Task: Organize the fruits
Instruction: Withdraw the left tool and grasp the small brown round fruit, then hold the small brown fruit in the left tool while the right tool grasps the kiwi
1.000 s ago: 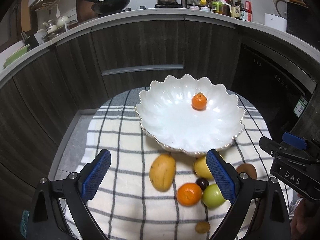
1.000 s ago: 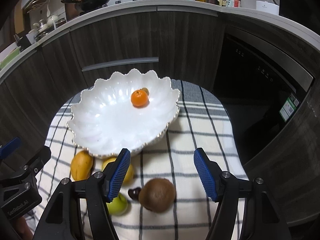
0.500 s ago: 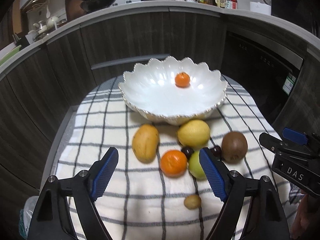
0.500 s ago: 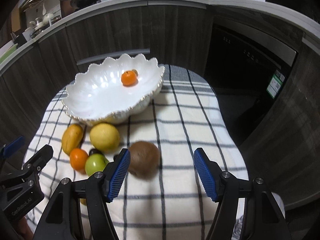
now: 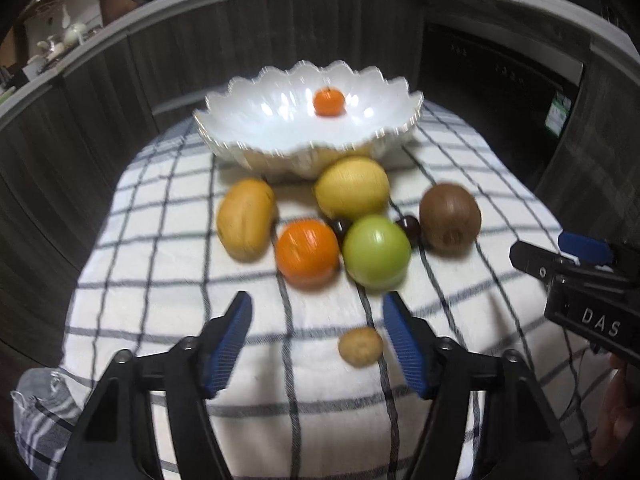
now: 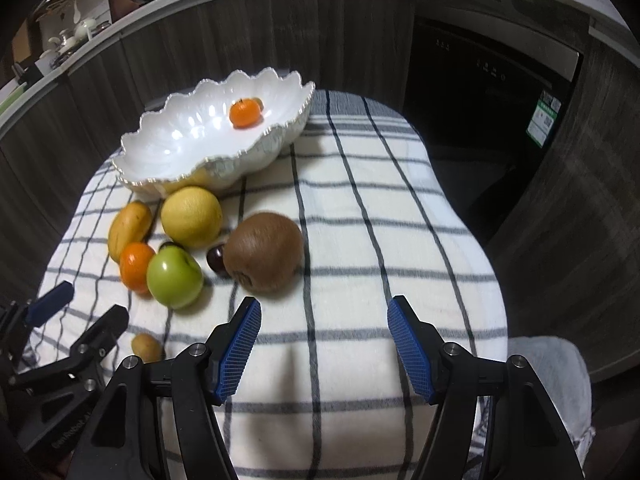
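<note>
The left claw (image 5: 316, 340) has nothing in its grip, and its jaws are closing on empty air above the checked cloth (image 5: 168, 320). Its blue ribbed pads (image 5: 230, 344) are tilted down toward the fruit. A small tan, rough-skinned fruit (image 5: 360, 347), perhaps a longan, lies just beside the right pad, nearer than the rest; I judge it the likeliest thing this claw is narrowing for. The right claw (image 6: 324, 340) stands about half open and holds nothing. Just beyond its left pad sits the kiwi (image 6: 263, 257), brown, fuzzy and egg-shaped, probably the next pick for that side.

Beyond the claws the loose fruit lies bunched in front of the bowl, likely because it waits to be gathered into it. There is a glossy green apple (image 5: 376, 251), a dimpled orange tangerine (image 5: 307, 253) touching its left side, and two dark shiny cherries (image 5: 408, 227) tucked between the larger pieces. A long, smooth yellow-orange mango (image 5: 246, 224) lies at the left, and a round, finely pitted lemon (image 5: 352, 188) rests against the bowl's foot.

The bowl (image 5: 240, 128) is white glazed ceramic with a scalloped, gold-tinged rim, and it stands at the far side of the tabletop. One small tangerine (image 5: 329, 101) already lies in it; the right view shows a smaller brownish fruit (image 6: 258, 103) behind that.
</note>
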